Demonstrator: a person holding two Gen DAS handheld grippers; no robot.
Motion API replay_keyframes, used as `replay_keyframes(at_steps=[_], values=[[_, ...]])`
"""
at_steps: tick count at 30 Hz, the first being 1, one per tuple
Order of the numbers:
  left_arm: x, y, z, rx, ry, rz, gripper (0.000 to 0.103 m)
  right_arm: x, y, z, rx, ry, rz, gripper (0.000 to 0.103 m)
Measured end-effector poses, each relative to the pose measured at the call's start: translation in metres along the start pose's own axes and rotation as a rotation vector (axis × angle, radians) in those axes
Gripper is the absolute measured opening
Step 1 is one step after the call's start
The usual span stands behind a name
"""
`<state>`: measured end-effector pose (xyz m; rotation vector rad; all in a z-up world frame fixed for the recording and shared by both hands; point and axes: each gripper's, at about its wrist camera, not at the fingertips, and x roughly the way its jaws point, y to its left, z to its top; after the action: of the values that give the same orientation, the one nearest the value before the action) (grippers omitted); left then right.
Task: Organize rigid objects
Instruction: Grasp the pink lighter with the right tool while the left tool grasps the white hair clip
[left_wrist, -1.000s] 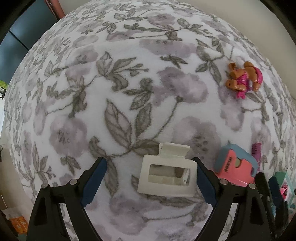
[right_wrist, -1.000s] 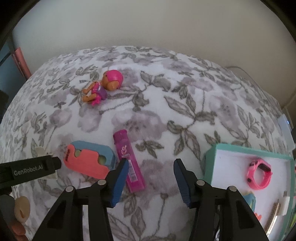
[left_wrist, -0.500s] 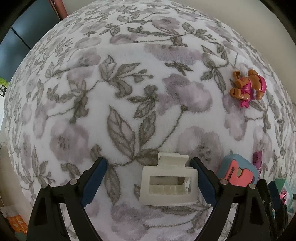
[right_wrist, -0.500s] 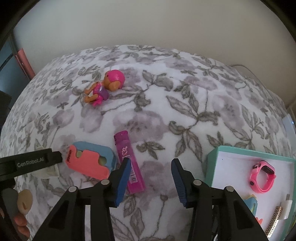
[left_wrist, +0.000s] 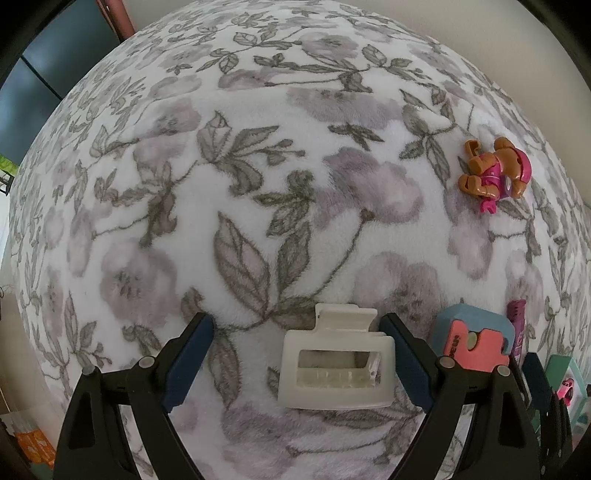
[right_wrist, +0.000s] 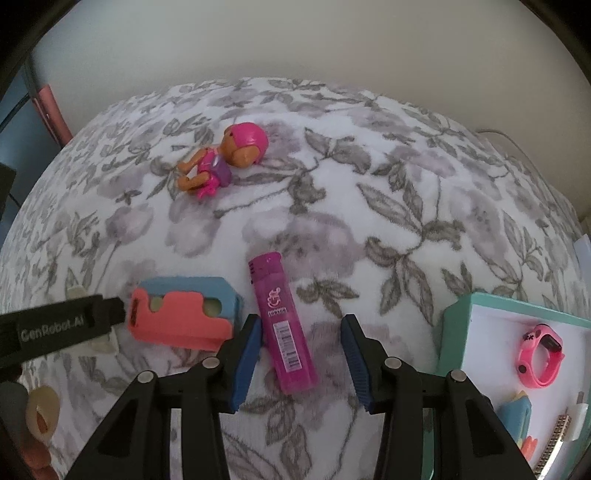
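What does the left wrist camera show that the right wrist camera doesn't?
Only the left wrist view shows the whole white hair claw, lying between the open left hand-held gripper fingers. Only the right wrist view shows inside the teal box: a pink watch, plus the whole pink lighter between the right hand-held gripper fingers. Both show the toy figure, the coral-and-blue block and the floral blanket.

My right claw hangs over the flowered blanket, its blue pads apart on either side of the near end of a pink lighter, neither pad touching it. Just left of my left pad lies a coral and blue block. Farther ahead and to the left, a pink-helmeted toy figure lies on its side. To my right sits a teal tray holding a pink watch.
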<state>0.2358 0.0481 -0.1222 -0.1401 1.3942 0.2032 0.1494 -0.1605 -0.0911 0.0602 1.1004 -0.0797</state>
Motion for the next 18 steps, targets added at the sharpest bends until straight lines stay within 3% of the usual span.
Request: replay_keyframes(at_steps=[6,13,18], values=[[-0.005,-0.006,-0.003,0.021,-0.003,-0.009,0.084,0.001,0.0,0.002,0.013,-0.018,-0.009,0.045],[-0.016,-0.022,-0.011,0.072,-0.018,-0.019,0.056,-0.002,-0.004,-0.001,0.027,-0.023,-0.013,0.026],[-0.022,-0.036,-0.02,0.104,-0.035,0.011,0.054,-0.005,-0.006,-0.007,0.031,-0.019,-0.014,0.022]])
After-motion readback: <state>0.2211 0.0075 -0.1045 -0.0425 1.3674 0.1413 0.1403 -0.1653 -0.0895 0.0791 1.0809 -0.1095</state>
